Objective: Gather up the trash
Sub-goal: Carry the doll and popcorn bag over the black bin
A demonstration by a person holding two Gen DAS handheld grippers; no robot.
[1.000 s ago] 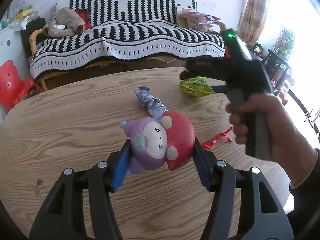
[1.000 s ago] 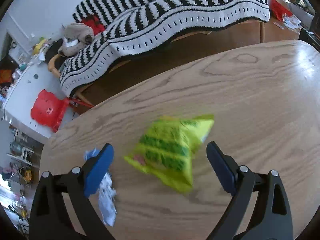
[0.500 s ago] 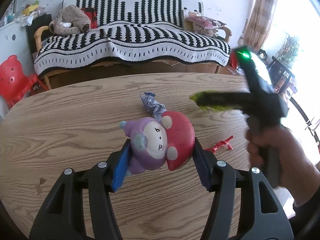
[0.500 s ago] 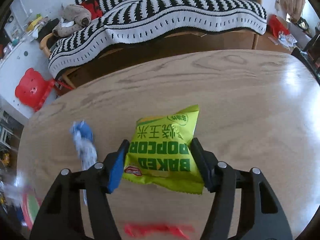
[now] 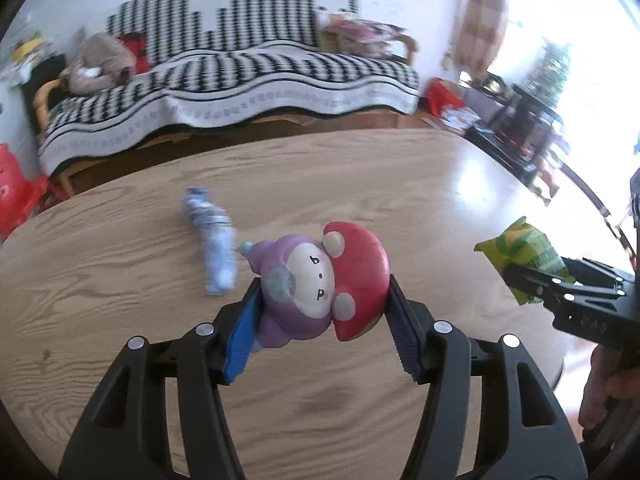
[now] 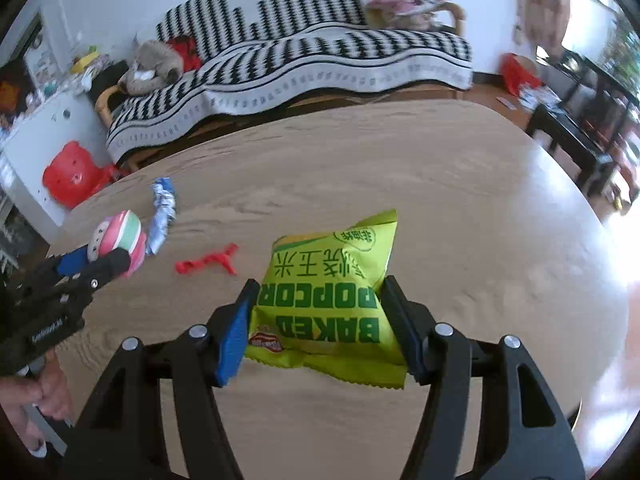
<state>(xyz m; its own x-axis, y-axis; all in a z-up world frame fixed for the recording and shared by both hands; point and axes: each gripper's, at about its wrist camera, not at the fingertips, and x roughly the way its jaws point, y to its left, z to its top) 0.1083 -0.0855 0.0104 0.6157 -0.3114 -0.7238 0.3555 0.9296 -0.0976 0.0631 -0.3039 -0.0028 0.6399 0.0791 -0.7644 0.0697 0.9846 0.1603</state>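
My left gripper is shut on a purple and red mushroom toy held above the wooden table. My right gripper is shut on a green popcorn bag, lifted off the table. The bag also shows in the left wrist view at the far right. A crumpled blue and white wrapper lies on the table left of the toy; it also shows in the right wrist view. A red scrap lies on the table between the two grippers.
A sofa with a striped black and white blanket stands behind the table. A red child's chair stands at the left. Dark furniture stands at the right by a bright window.
My right gripper closed on the popcorn bag, lifted it and carried it to the right, toward the table's near side. My left gripper kept its hold on the toy and turned right.
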